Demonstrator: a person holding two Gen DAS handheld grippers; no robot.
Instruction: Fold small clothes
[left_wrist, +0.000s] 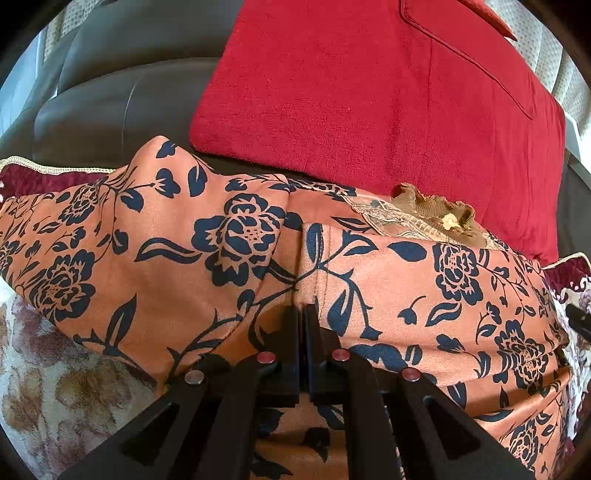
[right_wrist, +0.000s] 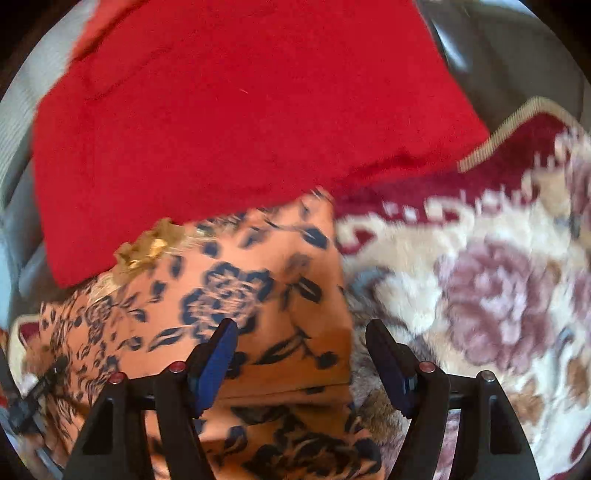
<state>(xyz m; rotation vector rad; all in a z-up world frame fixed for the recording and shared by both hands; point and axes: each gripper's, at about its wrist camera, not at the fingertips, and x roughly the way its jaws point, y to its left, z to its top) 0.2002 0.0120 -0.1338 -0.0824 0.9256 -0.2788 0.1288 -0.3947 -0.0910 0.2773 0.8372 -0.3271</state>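
Observation:
An orange garment (left_wrist: 406, 295) printed with dark blue flowers lies spread on a floral blanket, with a brown ruffled trim (left_wrist: 432, 218) at its far edge. My left gripper (left_wrist: 303, 310) is shut, its tips pinching a fold in the middle of this garment. The blurred right wrist view shows the same garment (right_wrist: 240, 288) and trim (right_wrist: 147, 247). My right gripper (right_wrist: 301, 325) stands open over the garment's right edge. One blue-padded finger is above the cloth and the other above the blanket, and neither pad presses on anything.
A red fleecy cloth (left_wrist: 369, 92) lies just behind the garment, also seen from the right as red cloth (right_wrist: 221, 110). The cream and maroon blanket (right_wrist: 480, 295) stretches to the right. A dark leather sofa (left_wrist: 110, 92) rises at the back left.

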